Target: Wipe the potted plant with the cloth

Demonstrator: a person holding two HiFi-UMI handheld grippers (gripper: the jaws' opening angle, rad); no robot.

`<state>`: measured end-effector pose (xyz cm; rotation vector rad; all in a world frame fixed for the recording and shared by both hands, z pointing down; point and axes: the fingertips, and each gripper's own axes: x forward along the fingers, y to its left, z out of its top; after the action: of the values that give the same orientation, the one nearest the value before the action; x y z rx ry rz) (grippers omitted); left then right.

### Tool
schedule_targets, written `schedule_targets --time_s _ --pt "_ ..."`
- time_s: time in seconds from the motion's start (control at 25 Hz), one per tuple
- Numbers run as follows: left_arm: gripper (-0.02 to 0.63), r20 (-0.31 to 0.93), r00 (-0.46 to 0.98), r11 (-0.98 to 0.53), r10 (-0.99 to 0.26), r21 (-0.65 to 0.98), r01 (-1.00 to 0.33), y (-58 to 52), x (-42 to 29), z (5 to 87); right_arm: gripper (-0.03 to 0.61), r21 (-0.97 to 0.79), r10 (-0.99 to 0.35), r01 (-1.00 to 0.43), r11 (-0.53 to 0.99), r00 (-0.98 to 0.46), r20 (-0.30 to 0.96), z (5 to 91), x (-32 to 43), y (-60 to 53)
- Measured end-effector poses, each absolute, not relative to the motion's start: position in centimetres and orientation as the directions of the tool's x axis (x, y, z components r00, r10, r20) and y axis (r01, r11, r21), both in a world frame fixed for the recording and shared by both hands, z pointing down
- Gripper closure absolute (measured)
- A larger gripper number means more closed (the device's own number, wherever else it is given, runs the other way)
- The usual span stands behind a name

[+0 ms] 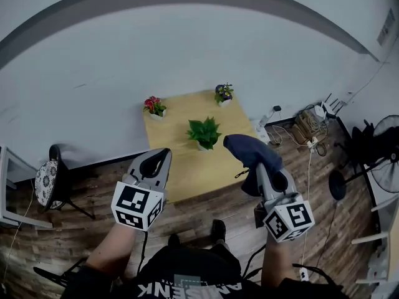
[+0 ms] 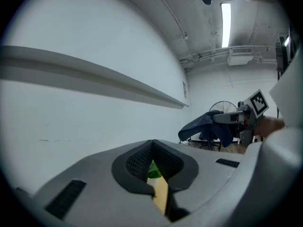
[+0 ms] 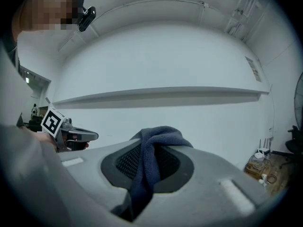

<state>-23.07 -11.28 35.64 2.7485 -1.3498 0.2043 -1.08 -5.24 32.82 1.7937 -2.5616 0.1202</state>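
Three pots stand on the desk (image 1: 187,173). The green potted plant (image 1: 204,132) near the middle is the one I take as the wiping target. A red-flowered pot (image 1: 153,106) sits at the far left corner and a purple-flowered pot (image 1: 223,93) at the far right, all well apart. The dark blue cloth (image 1: 249,149) is pinched in the right claw (image 1: 257,167), bunched over the tips with one end trailing below. In the head view it overlaps the desk's right edge, near the plant but not touching it. The left claw (image 1: 161,156) is closed on nothing, at the desk's near left side. Main risk, as I judge it: the plant looks light, and a thick wad dragged across the leaves could tip it or slide it, with no open left claw to steady it. Second risk: the trailing end may snag leaves. Third: the pinch takes only a fold, so a hard pull might draw the cloth free.
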Motion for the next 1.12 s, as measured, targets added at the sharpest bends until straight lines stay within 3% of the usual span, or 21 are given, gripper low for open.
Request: schedule_targets --time_s 0.76,1.12 --pt "0.612 0.176 0.365 -0.369 -0.914 0.013 -0.929 -18.3 -13.0 37.0 0.532 -0.099 -0.784 -0.783 0.614 -0.619 0.04 34.5 9.9 -19.4" --pt "0.612 0.223 0.282 -0.299 -0.933 -0.045 -0.953 -20.2 -10.8 38.5 0.532 -0.116 -0.716 -0.716 0.689 -0.697 0.049 35.9 10.9 -23.0"
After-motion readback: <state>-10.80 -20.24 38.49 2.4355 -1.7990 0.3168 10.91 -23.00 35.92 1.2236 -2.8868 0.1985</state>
